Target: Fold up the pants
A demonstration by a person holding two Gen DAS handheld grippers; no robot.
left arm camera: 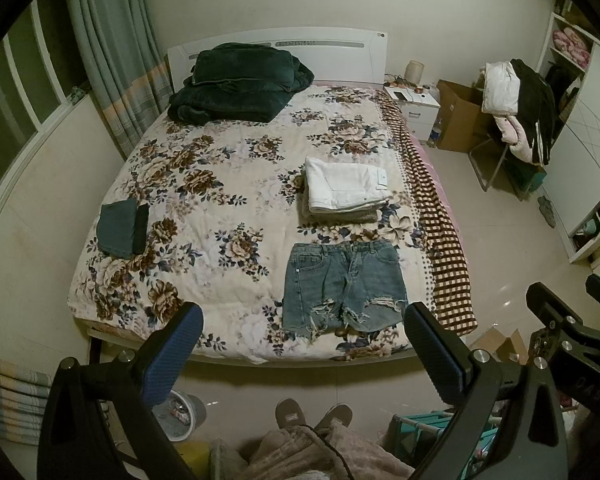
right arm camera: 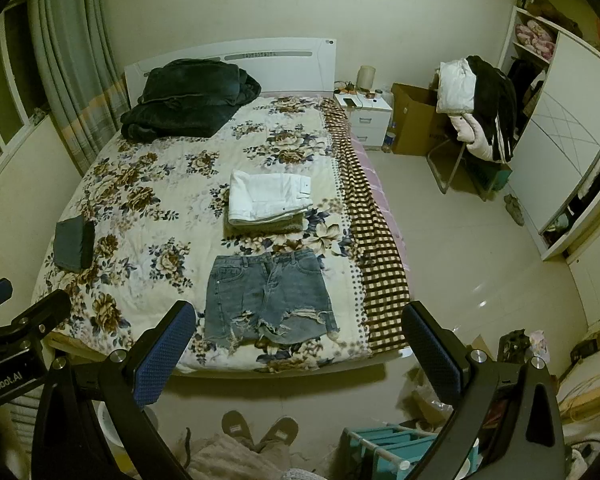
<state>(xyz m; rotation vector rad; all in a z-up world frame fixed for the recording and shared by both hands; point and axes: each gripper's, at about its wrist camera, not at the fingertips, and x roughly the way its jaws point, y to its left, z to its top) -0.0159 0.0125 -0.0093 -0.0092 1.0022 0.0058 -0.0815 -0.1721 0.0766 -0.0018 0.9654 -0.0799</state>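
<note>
Frayed blue denim shorts [left arm camera: 342, 286] lie flat and unfolded near the foot of the floral bed [left arm camera: 204, 184], waistband toward the headboard; they also show in the right wrist view [right arm camera: 266, 298]. Behind them sits a stack of folded white pants [left arm camera: 346, 186] on a folded olive garment. My left gripper [left arm camera: 304, 346] is open and empty, held high in front of the bed's foot. My right gripper [right arm camera: 300, 350] is open and empty too, at the same height to the right; its body shows at the left wrist view's right edge.
Folded dark green cloth [left arm camera: 122, 230] lies at the bed's left edge; a dark blanket pile [left arm camera: 236, 80] lies by the headboard. A checked blanket [left arm camera: 432, 216] hangs over the right side. Nightstand [right arm camera: 368, 118], cardboard box, clothes-laden chair [right arm camera: 476, 112] and wardrobe stand right. My slippered feet [right arm camera: 260, 432] are below.
</note>
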